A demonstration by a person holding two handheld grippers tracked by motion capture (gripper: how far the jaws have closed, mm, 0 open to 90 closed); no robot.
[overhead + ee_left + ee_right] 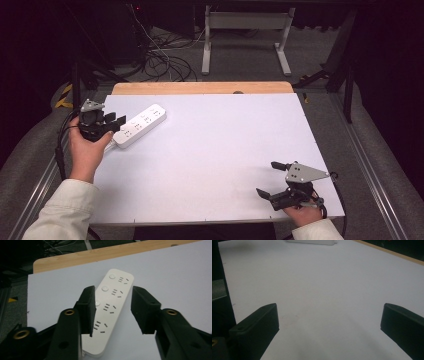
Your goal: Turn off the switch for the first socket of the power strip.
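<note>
**High view: two grippers spread, power strip at the table's far left**

High view shows a table covered by a white sheet, with a strip of bare wood along its far edge. On the sheet, near the far left corner, lies a white power strip, set at a slant, its near end toward the left edge.

The left gripper is held by a hand at the table's left edge, its jaws pointing at the strip's near end. In the left gripper view the jaws stand moderately apart on either side of the strip, above it; whether they touch it cannot be told. They hold nothing.

The strip is flat, face up, long with rounded ends. It carries four sets of socket slots in a row, and a small round button beside each of the upper three.

The right gripper sits at the near right corner, held from below by the other hand. In the right gripper view its jaws are spread wide over bare sheet, gripping nothing, and the strip's edge shows far off at the top.
</note>
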